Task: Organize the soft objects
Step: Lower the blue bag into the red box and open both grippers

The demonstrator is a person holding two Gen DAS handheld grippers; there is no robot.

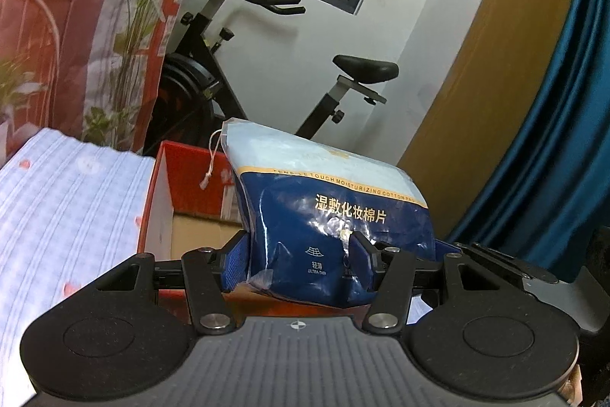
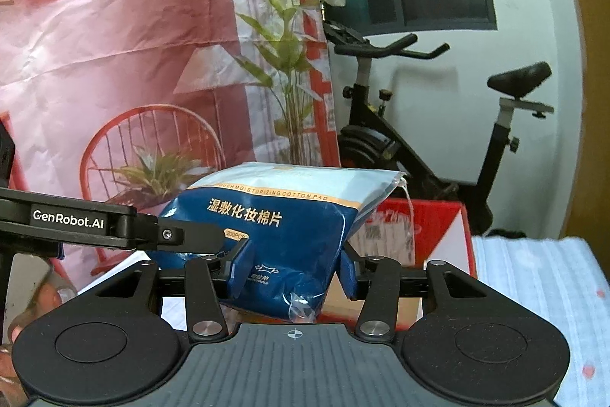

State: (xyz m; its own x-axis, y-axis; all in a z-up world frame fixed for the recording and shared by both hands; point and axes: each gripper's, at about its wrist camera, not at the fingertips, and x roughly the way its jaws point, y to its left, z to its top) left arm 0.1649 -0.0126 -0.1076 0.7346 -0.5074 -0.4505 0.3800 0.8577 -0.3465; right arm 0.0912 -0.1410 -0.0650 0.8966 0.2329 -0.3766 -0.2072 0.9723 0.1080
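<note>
In the left wrist view: left gripper [image 1: 301, 246] is clamped on the lower part of a glossy blue-and-white plastic pack of cotton pads [image 1: 324, 201]. Blue pads dent the pack on both sides. The pack stands upright, held up in front of an open red cardboard box [image 1: 183, 174]. White drawstring [image 1: 212, 155] hangs from its top left corner. White-and-blue striped cloth with red dots [image 1: 65, 216] lies left of the box. Black exercise bike [image 1: 236, 63] stands behind against the wall.

In the right wrist view: right gripper [image 2: 293, 266] is also clamped on the same pack [image 2: 282, 224], low down, one pad on each side. The other gripper's black arm marked "GenRobot.AI" [image 2: 76, 220] reaches in from the left to the pack. Red box [image 2: 442, 227] behind right, striped cloth [image 2: 541, 277] far right.
</note>
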